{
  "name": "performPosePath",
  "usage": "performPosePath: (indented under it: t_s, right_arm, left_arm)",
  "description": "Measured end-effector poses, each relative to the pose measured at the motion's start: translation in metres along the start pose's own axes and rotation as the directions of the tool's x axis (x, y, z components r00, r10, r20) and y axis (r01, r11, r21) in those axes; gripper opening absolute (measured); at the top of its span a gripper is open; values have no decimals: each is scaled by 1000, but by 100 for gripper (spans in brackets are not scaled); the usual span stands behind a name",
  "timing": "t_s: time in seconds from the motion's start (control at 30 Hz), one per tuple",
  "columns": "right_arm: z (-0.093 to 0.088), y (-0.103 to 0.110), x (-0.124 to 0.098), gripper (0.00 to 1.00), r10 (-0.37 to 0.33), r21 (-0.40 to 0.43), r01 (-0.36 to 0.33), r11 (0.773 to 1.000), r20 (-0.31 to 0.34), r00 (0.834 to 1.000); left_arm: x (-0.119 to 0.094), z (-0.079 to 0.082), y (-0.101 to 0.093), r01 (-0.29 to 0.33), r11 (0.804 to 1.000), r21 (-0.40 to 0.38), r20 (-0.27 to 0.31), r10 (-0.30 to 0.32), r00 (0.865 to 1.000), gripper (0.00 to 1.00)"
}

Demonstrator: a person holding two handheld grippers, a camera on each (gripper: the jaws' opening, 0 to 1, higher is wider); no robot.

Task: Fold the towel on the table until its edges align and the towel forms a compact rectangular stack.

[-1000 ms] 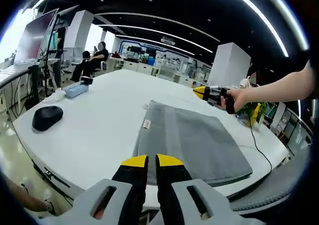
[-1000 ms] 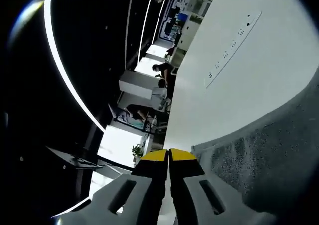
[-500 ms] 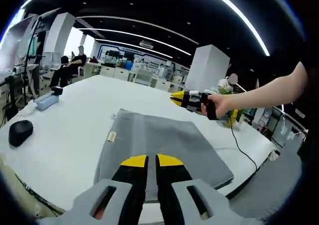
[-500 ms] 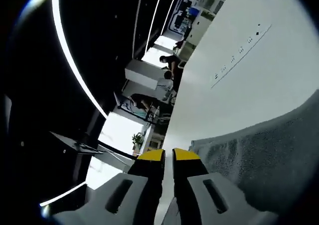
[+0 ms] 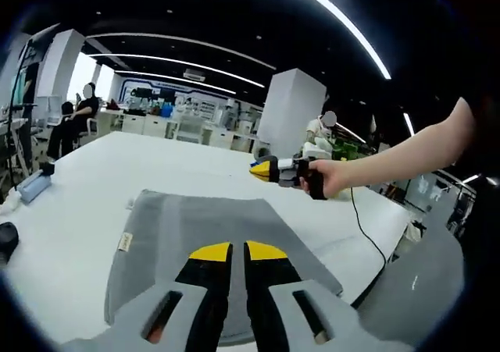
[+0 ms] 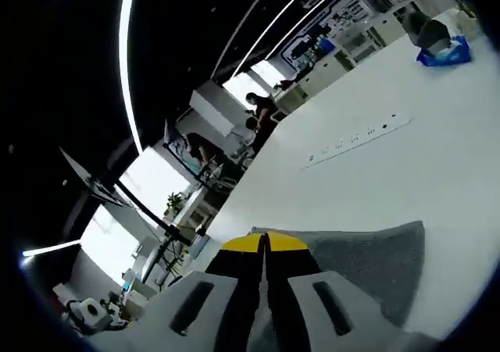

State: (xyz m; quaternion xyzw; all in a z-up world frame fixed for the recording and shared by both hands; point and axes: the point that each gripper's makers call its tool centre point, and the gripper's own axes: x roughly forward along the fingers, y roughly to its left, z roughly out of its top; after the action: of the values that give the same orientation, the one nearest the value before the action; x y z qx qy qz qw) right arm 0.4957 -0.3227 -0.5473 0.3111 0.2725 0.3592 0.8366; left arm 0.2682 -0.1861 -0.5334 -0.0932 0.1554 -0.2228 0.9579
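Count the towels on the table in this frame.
1. A single grey towel lies flat on the white table, just ahead of the left hand-held gripper. The right gripper view shows its corner. Any further towels outside these views cannot be ruled out.

White table point(image 5: 203, 172): grey towel point(image 5: 211, 235) flat; blue box point(image 5: 35, 186) at edge.

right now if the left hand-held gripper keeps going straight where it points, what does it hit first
Most likely the grey towel: the left hand-held gripper has shut jaws aimed at the towel's middle on the white table, though depth is unclear.
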Motion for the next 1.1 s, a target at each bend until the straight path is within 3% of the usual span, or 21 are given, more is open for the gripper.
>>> performPosePath:
  t_s: [0.23, 0.37, 0.43, 0.5, 0.6, 0.77, 0.83, 0.9, 0.97, 1.03, 1.1]
  right_arm:
    - [-4, -4, -9, 0, -13, 3, 13, 1000, -5, 1000]
    - [-1, -10, -11, 0, -62, 7, 62, 998, 3, 998]
    - [1, -6, -10, 0, -40, 20, 39, 999, 15, 999]
    - [-2, -9, -7, 0, -33, 8, 33, 999, -12, 999]
    - [-23, -31, -11, 0, -99, -48, 93, 995, -135, 986]
    - [-33, -37, -14, 0, -105, 65, 117, 991, -163, 981]
    - [-36, -39, -14, 0, -101, 49, 112, 992, -185, 978]
    - [-44, -43, -15, 0, -113, -9, 114, 993, -242, 964]
    - [-57, -46, -19, 0, -143, -109, 113, 988, -329, 933]
    - [-67, -50, -22, 0, -185, -231, 97, 968, -398, 899]
    - [-75, -49, -23, 0, -190, -306, 51, 951, -447, 874]
  left_arm:
    - [22, -8, -23, 109, 993, 46, -59, -107, 993, 6]
    - [32, -8, -34, 154, 986, 72, -87, -147, 985, 6]
    - [37, -11, -43, 193, 978, 80, -109, -184, 977, 6]
    - [41, -17, -52, 247, 960, 129, -161, -225, 961, 6]
    - [47, -25, -59, 286, 941, 179, -224, -244, 943, 6]
    - [58, -37, -68, 329, 930, 167, -279, -275, 920, 6]
    - [64, -45, -69, 338, 923, 183, -316, -270, 909, 6]
    - [67, -48, -71, 344, 918, 197, -334, -267, 904, 6]
    - [70, -58, -69, 358, 906, 227, -384, -254, 888, 6]
    - [73, -73, -60, 356, 893, 275, -449, -209, 869, 5]
    - [75, -85, -57, 380, 883, 276, -499, -206, 842, 5]
